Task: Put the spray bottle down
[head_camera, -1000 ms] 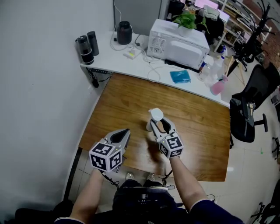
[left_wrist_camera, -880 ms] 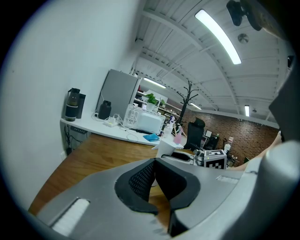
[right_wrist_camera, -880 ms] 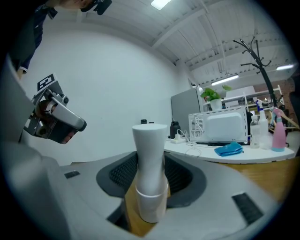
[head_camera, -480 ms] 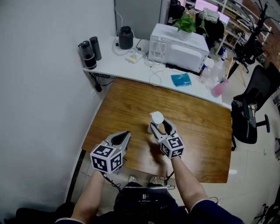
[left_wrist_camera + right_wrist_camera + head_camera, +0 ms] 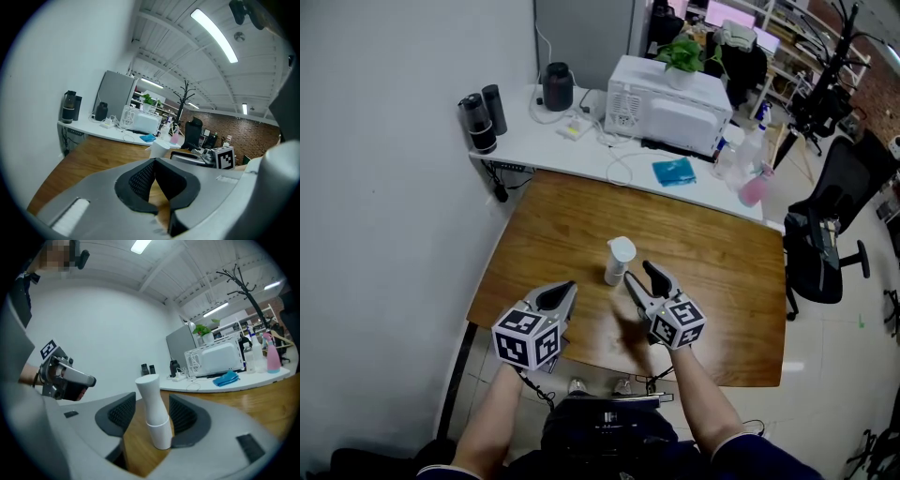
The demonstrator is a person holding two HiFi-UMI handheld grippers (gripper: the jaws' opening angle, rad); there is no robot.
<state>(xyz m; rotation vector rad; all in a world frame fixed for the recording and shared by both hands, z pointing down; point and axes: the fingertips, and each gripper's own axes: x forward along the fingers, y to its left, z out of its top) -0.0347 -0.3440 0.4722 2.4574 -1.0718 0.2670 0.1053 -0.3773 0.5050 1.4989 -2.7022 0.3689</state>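
The white spray bottle [image 5: 619, 260] stands upright on the wooden table [image 5: 722, 272], free of any grip. My right gripper [image 5: 637, 273] sits just behind it and a little to its right. Its jaws stand wide and are closing, and neither pad touches the bottle. In the right gripper view the bottle [image 5: 152, 404] rises just ahead of the right gripper [image 5: 153, 414], framed by the two dark pads [image 5: 123, 412]. My left gripper [image 5: 565, 287] hovers over the table's near left part, shut with nothing in it. In the left gripper view the left gripper [image 5: 154, 162] shows meeting pads, with the bottle's cap [image 5: 159, 146] beyond.
A white counter behind the table carries a microwave [image 5: 670, 98], two black flasks [image 5: 478, 117], a black jug [image 5: 555, 86], a blue cloth [image 5: 675, 172] and a pink spray bottle [image 5: 755, 187]. A black office chair [image 5: 830, 234] stands at the right. A white wall runs along the left.
My right gripper has let go of the spray bottle and drawn back towards me and rightward. The bottle stays standing on the table. The left gripper has kept still.
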